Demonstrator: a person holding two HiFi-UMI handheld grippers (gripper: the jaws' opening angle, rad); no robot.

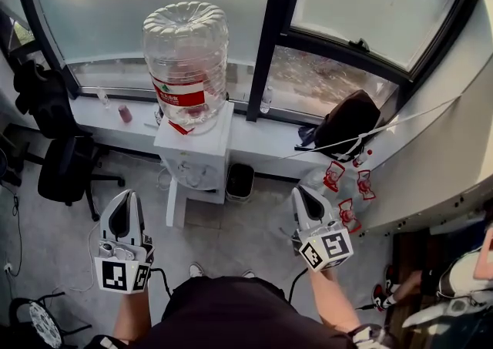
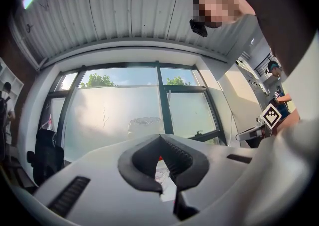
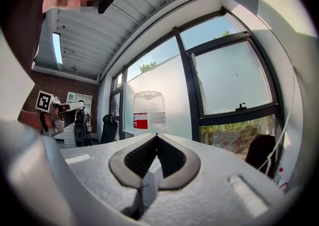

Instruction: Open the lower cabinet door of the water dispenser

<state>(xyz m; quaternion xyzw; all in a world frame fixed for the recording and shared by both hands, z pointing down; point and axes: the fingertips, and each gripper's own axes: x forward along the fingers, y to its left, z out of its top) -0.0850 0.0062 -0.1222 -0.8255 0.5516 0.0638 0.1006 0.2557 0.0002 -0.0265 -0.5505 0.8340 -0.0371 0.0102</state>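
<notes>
The grey floor [image 1: 231, 239] carries the white water dispenser [image 1: 196, 159], which stands against the wall under the window, with a small black bin [image 1: 240, 181] just beside it on its right. A black office chair [image 1: 68, 170] stands on the floor well to the left, and a cluster of clear jugs with red labels [image 1: 343, 186] sits at the right near the wall. Above, the white window ledge [image 1: 254, 138] holds a small dark-red item [image 1: 125, 113], a small clear bottle [image 1: 266, 101] and a black bag [image 1: 350, 120].

Daylight floods through the big window [image 1: 154, 1], glaring on frosted glass; the floor [image 1: 46, 239] is dimmer. Both gripper views bend strongly, edges dark.
</notes>
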